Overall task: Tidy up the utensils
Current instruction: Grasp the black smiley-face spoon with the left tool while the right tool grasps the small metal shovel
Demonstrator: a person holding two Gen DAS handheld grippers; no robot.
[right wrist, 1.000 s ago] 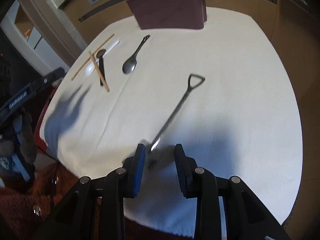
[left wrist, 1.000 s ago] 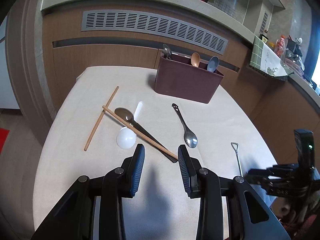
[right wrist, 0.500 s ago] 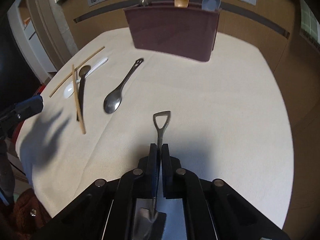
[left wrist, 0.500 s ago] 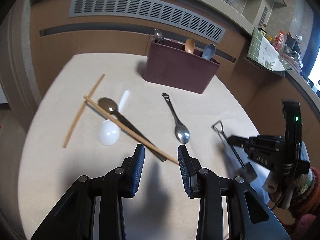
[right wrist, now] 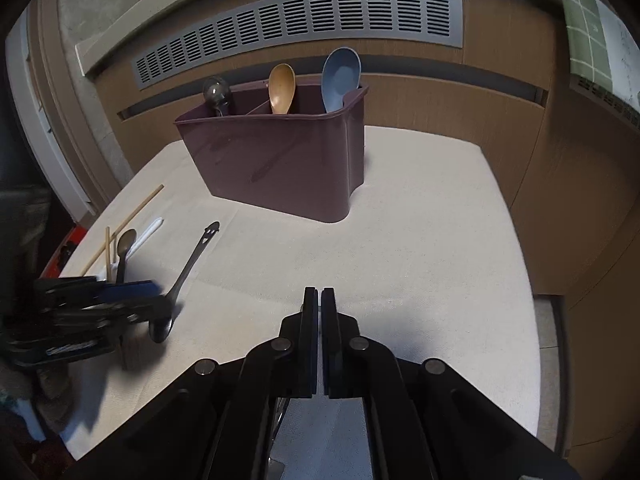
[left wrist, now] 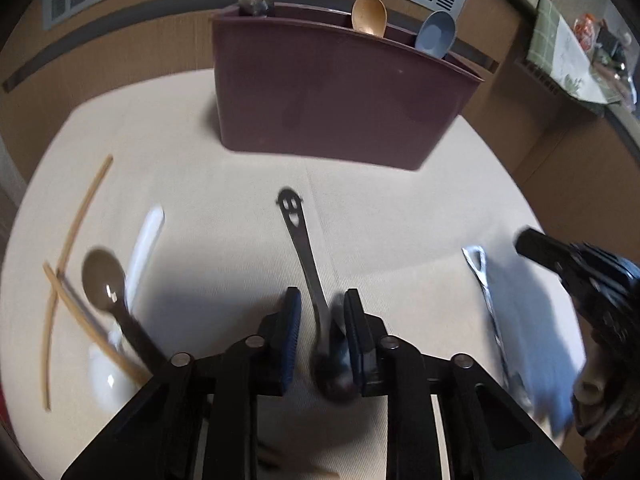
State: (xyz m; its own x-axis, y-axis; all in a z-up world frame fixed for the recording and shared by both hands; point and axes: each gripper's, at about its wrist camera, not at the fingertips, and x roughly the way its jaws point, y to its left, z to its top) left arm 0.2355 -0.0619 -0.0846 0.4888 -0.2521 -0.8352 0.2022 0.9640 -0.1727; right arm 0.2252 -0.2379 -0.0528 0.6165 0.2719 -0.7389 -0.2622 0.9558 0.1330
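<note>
Left wrist cam: the left gripper (left wrist: 319, 312) has its jaws spread apart, straddling the metal spoon (left wrist: 310, 280) that lies flat on the cream surface (left wrist: 400, 216). The spoon's bowl sits down between the fingers, close against the right one, and its smiley-face handle end points toward the maroon utensil holder (left wrist: 332, 100). The holder already has three spoons standing in it. Off to the left there's a dark spoon (left wrist: 110, 300), a white spoon (left wrist: 142, 244) and a pair of chopsticks (left wrist: 68, 264), all loose in a pile. On the right, the right gripper (left wrist: 560, 260) carries the little shovel-handled spoon (left wrist: 486, 296), kinda blurry.

Right wrist cam: the right gripper's jaws are squeezed together; only a sliver of metal shows below them. The holder stands straight ahead, well apart.
</note>
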